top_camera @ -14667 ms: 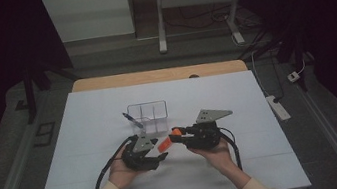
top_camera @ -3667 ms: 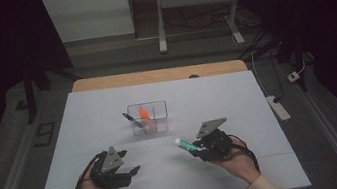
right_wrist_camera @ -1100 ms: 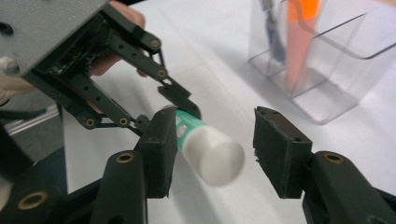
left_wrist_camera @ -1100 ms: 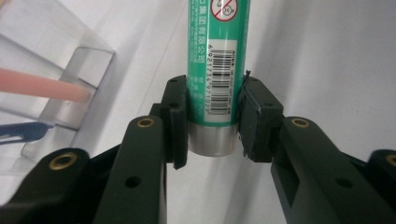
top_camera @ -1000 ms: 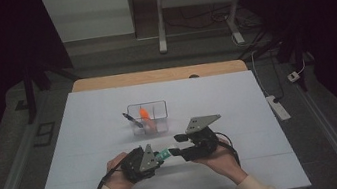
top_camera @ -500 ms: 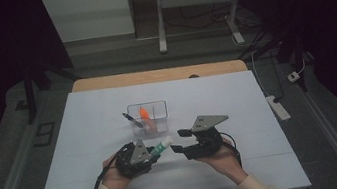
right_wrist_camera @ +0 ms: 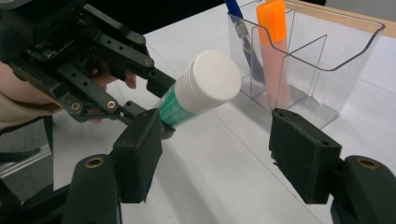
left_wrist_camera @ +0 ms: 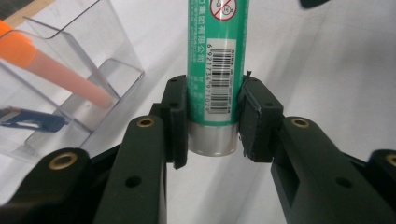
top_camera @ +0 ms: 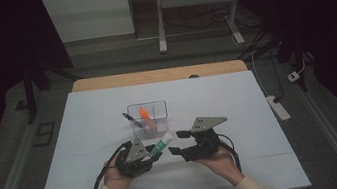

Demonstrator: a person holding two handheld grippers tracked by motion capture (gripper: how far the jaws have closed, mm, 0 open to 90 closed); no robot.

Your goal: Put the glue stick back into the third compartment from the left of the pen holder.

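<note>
While the left gripper clamps the tube near its crimped end, both pads pressing its sides, the white cap points toward the right gripper. The right jaws have just been opening and stand wide, nothing touching them. The organizer stands just behind.

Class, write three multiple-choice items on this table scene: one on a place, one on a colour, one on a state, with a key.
1. Where is the orange marker?
A in the clear organiser
B on the floor
C in the right claw

2. What colour is the glue stick's cap?
A red
B white
C black

3. What state is the right claw in?
A shut on the cap
B open
C shut on a pen

Key: A, the marker stands in a compartment; B, the cap faces the right gripper view; B, its jaws have just been opening and stand clear of the glue stick, which the left claw clamps.
</note>
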